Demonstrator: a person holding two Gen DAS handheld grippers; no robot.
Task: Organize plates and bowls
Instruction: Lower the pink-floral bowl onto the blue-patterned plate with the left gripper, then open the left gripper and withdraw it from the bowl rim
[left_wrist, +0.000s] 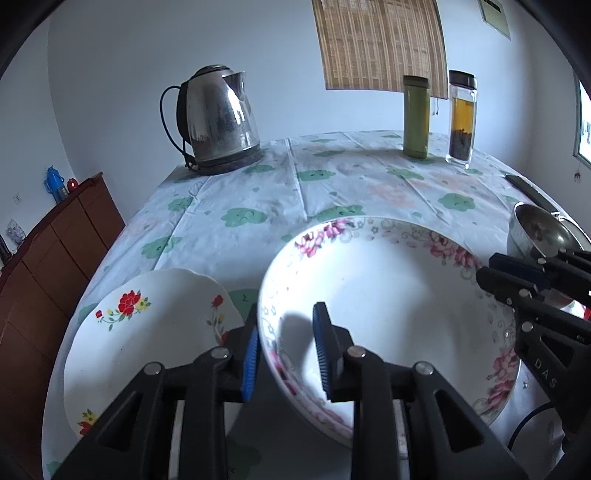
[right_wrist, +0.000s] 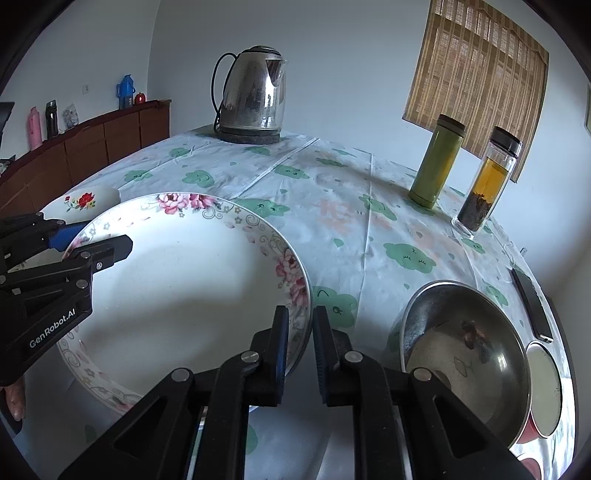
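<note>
Left wrist view: the pink-flowered plate (left_wrist: 388, 314) fills the middle, near the table's front edge, on a cloth (left_wrist: 258, 206) printed with green clouds.
Pink-flowered plate, grip on left rim: the left gripper (left_wrist: 286, 354) straddles the rim, one blue pad (left_wrist: 251, 365) outside and the other inside the well; the rim looks pinched between the narrowly parted fingers, though contact is hard to confirm.
Pink-flowered plate, grip on right rim: the right gripper (right_wrist: 298, 347) has its two fingers nearly together with the rim between them, clamped on the edge.
Hand pose, left: gripper tilted downward toward the plate, entering from the front edge; in the right wrist view it comes in from the left margin (right_wrist: 92, 247), with a fingertip of the person (right_wrist: 14, 402) visible beneath it.
Hand pose, right: likewise angled down from the front edge; in the left wrist view it reaches in from the right margin.
Red-flowered plate (left_wrist: 147, 332): white, scalloped, just beside the pink-flowered plate at the front left corner, apart from both grippers.
Steel bowl (right_wrist: 469, 354): near the right edge, to the right of the pink-flowered plate; a second round dish (right_wrist: 543, 391) lies partly behind it.
Kettle (left_wrist: 218, 122): steel, on its base at the far left corner.
Green flask (left_wrist: 415, 116): upright at the far edge.
Glass bottle (left_wrist: 461, 118): just right of the flask, holding amber liquid with dark leaves at the bottom.
Dark flat object (right_wrist: 532, 306): along the right edge; kind unclear.
Sideboard (left_wrist: 55, 258): brown, against the wall left of the table.
</note>
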